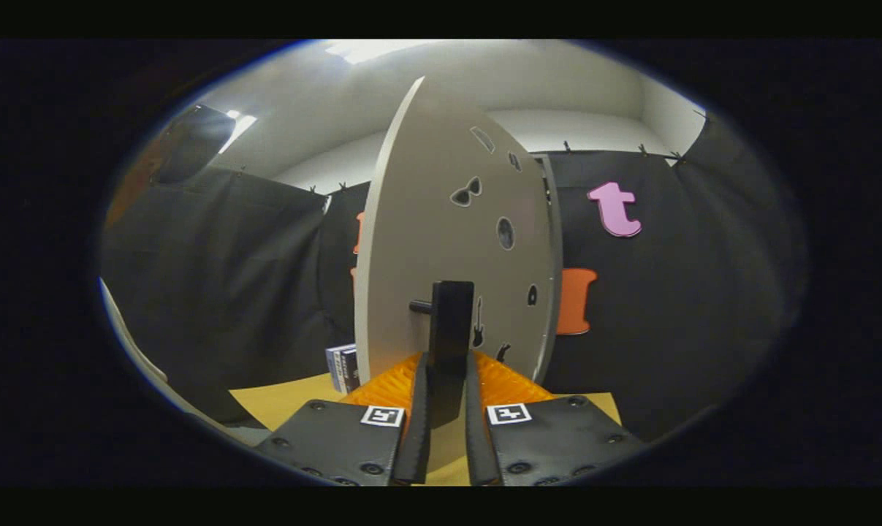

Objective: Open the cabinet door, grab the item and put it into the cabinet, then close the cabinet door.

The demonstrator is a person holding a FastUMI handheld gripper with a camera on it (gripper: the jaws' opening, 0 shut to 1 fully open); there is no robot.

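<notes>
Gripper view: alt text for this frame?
The gripper has its fingers closed on the black handle of a pale cabinet door, which is swung open and seen nearly edge-on. A small box stands on the yellow table left of the door.

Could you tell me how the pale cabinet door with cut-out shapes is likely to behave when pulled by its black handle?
The pale cabinet door looks a stiff flat panel, so it probably swings without flexing. The gripper is shut on the black handle, which likely holds firm.
</notes>
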